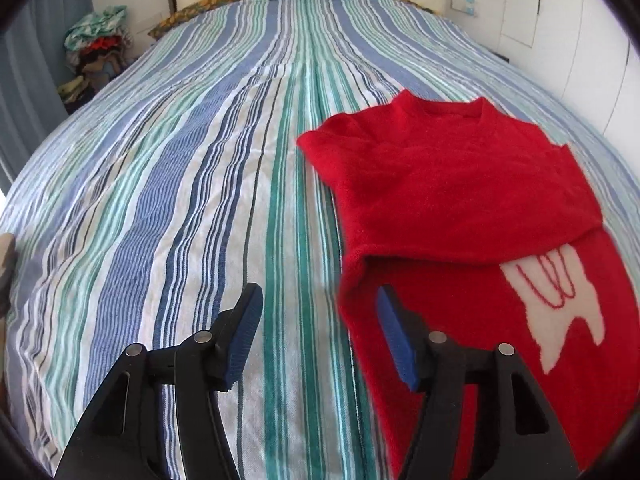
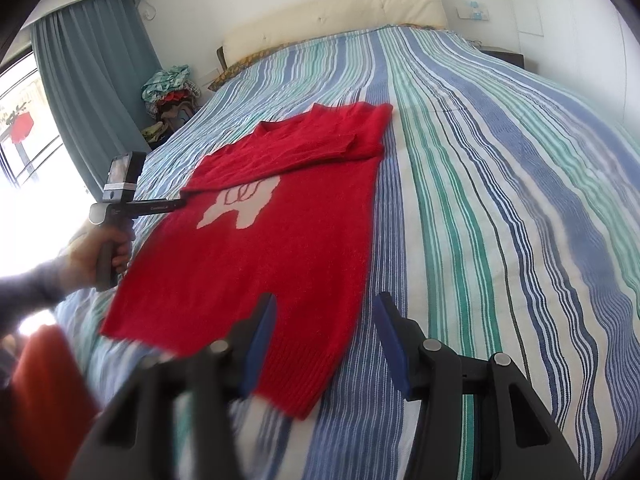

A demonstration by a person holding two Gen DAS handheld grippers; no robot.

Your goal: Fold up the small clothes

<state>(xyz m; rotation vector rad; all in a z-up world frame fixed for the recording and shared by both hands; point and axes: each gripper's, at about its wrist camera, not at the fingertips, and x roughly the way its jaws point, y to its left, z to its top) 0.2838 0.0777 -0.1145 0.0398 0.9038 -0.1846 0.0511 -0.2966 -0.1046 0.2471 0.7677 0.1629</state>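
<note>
Sweater [image 2: 256, 248] flat on striped bedspread [image 2: 500, 200], sleeves folded across chest; both grippers' jaws wide apart, holding nothing.

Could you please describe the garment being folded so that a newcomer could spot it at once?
On the striped bedspread lies a red sweater, sleeves folded across its chest. Its plain red knit and white chest motif set it apart from the mixed clothes pile beside the bed.

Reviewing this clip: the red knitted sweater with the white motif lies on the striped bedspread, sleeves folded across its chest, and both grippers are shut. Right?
Not quite. Both grippers are open: the left gripper and right gripper show spread jaws in their wrist views. The red knitted sweater does lie on the striped bedspread, sleeves folded across.
</note>
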